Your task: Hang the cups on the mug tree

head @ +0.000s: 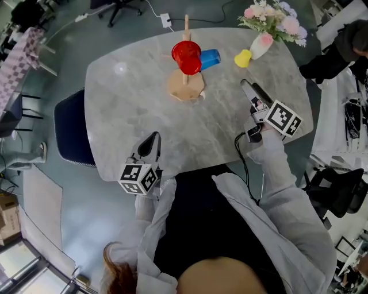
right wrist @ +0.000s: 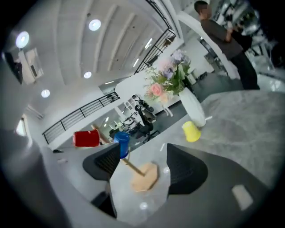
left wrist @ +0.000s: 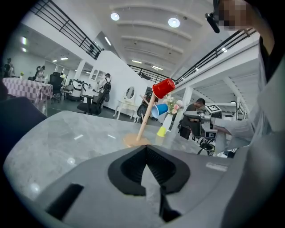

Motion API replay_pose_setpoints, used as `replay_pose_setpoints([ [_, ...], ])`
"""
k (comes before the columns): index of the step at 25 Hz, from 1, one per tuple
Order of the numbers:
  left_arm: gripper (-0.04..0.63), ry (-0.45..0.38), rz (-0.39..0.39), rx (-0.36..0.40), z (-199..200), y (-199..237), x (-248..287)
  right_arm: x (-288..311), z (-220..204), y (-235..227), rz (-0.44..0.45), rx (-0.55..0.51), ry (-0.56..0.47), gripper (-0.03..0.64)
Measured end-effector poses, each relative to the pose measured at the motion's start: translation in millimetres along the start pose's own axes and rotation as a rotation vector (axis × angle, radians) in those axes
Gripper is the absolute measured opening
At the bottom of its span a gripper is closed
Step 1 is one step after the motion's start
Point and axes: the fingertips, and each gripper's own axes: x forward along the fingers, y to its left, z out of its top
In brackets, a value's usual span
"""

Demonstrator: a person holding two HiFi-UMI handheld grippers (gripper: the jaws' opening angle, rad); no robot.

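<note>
The wooden mug tree (head: 185,85) stands at the table's far middle. A red cup (head: 186,56) and a blue cup (head: 210,58) hang on it. A yellow cup (head: 242,58) lies on the table beside the white vase (head: 261,44). My left gripper (head: 154,139) is shut and empty near the front edge, pointing at the tree (left wrist: 145,119). My right gripper (head: 248,86) is open and empty, low over the table right of the tree. Its view shows the red cup (right wrist: 87,138), blue cup (right wrist: 121,141), tree base (right wrist: 144,175) and yellow cup (right wrist: 191,132) beyond the jaws.
Pink flowers (head: 271,14) fill the vase at the far right corner. The grey marble table (head: 126,115) has a dark blue chair (head: 70,135) at its left side. A person in dark clothes (head: 339,49) stands beyond the right edge, by black chairs (head: 339,189).
</note>
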Motion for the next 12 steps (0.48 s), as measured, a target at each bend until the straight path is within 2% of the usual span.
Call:
replay_pose_setpoints([
  [6, -0.002, -0.006, 0.019, -0.03, 9.0, -15.4, 32.8, 26.0, 21.0, -63.2, -0.142, -0.214, -0.012, 0.322],
  [12, -0.002, -0.066, -0.022, -0.111, 30.3, -47.6, 90.0, 68.7, 34.0, -117.5, -0.222, -0.438, -0.038, 0.316],
])
